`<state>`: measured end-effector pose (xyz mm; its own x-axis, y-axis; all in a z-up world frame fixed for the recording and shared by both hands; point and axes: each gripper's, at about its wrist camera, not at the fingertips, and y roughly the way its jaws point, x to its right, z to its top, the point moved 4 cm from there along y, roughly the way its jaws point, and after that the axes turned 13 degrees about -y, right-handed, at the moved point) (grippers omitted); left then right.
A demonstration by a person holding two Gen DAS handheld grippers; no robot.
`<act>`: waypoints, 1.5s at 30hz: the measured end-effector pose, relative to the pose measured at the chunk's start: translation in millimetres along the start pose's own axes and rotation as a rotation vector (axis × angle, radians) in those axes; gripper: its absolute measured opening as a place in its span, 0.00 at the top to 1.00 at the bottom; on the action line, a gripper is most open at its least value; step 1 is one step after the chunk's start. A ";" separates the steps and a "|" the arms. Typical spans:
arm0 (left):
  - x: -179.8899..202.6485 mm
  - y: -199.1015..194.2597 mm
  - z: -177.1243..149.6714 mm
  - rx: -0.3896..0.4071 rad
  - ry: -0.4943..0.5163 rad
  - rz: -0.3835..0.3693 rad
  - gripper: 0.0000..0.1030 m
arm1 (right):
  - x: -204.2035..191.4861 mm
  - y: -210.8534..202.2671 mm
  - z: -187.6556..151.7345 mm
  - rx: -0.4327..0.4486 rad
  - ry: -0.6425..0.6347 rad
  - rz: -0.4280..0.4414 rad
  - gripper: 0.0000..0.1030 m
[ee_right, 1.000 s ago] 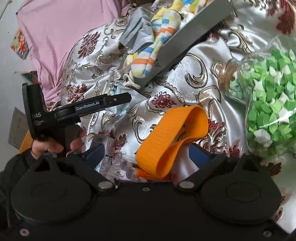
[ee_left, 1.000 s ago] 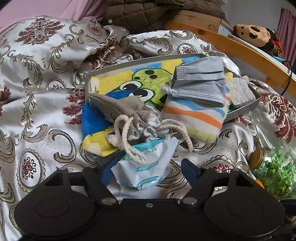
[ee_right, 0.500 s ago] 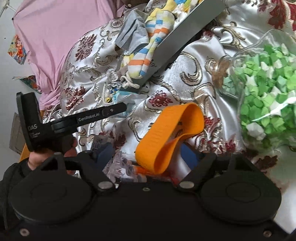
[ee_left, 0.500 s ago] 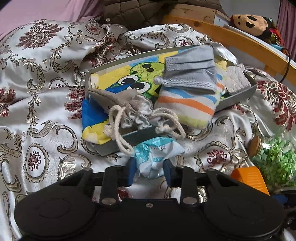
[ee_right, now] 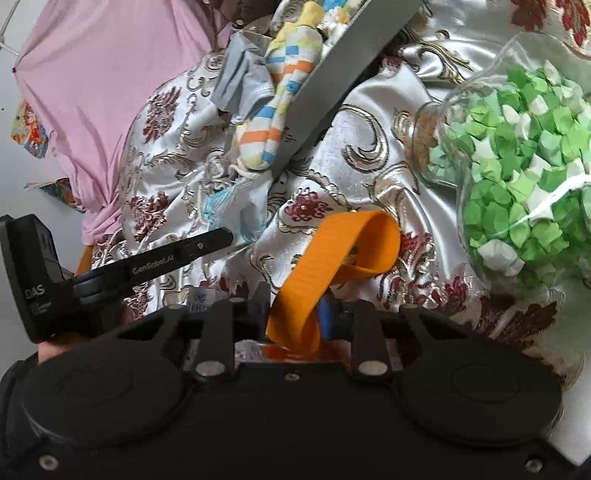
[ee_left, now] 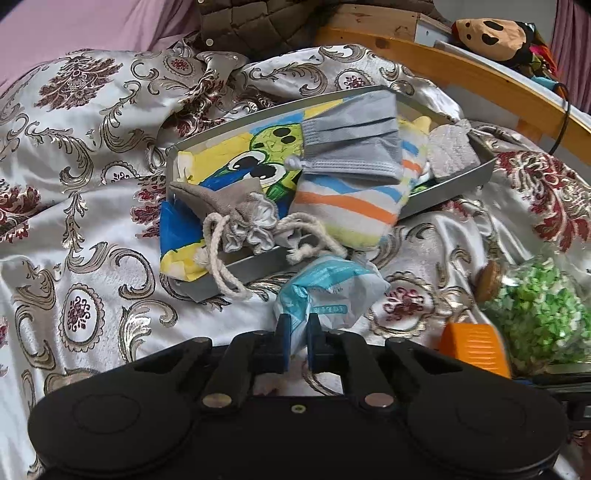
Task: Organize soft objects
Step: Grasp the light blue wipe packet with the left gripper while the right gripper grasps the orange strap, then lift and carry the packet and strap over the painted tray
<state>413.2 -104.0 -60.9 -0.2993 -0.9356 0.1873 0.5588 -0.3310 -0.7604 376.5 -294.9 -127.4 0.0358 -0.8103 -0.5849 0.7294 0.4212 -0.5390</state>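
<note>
My left gripper (ee_left: 298,325) is closing and its blue pads pinch a crumpled white and light-blue tissue packet (ee_left: 332,291), lifted just in front of the grey tray (ee_left: 251,264). The tray holds a cartoon cloth (ee_left: 221,162), a grey drawstring pouch (ee_left: 236,210), a striped sock (ee_left: 351,210) and a grey face mask (ee_left: 354,140). In the right wrist view my right gripper (ee_right: 295,314) is closing on an orange strap (ee_right: 332,258), whose loop stands up between the pads. The left gripper (ee_right: 225,238) shows there too, beside the packet (ee_right: 229,206).
A corked glass jar (ee_right: 517,155) of green paper stars lies on the patterned satin bedspread (ee_left: 92,221) right of the strap. A wooden bed rail (ee_left: 443,62) and a plush toy (ee_left: 491,35) are behind the tray. Pink bedding (ee_right: 92,92) lies to the left.
The left jaws closed on the tissue packet and lifted it back from the tray's front edge. The right jaws closed in around the orange strap; the right hand stayed put.
</note>
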 end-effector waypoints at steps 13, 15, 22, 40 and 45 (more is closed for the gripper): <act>34.9 -53.3 12.7 0.092 0.013 -0.002 0.92 | -39.2 -43.1 18.4 0.141 -0.221 -0.022 0.94; 42.2 -64.2 24.5 0.139 0.001 -0.008 0.92 | -42.9 -49.4 27.9 0.186 -0.262 -0.039 0.94; 72.0 -66.3 79.5 0.292 -0.049 -0.009 0.92 | -35.8 -63.8 84.7 0.363 -0.310 -0.059 0.94; 61.8 43.2 151.6 0.273 -0.280 0.129 0.91 | -16.2 16.7 200.8 0.365 -0.265 -0.052 0.92; 64.3 59.1 150.9 0.237 -0.314 0.131 0.85 | -0.5 25.4 203.0 0.335 -0.185 -0.034 0.79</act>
<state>543.6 -202.3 0.0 0.0162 -0.9517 0.3066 0.7500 -0.1912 -0.6332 533.7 -366.4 -17.8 0.1081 -0.8942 -0.4345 0.9139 0.2614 -0.3106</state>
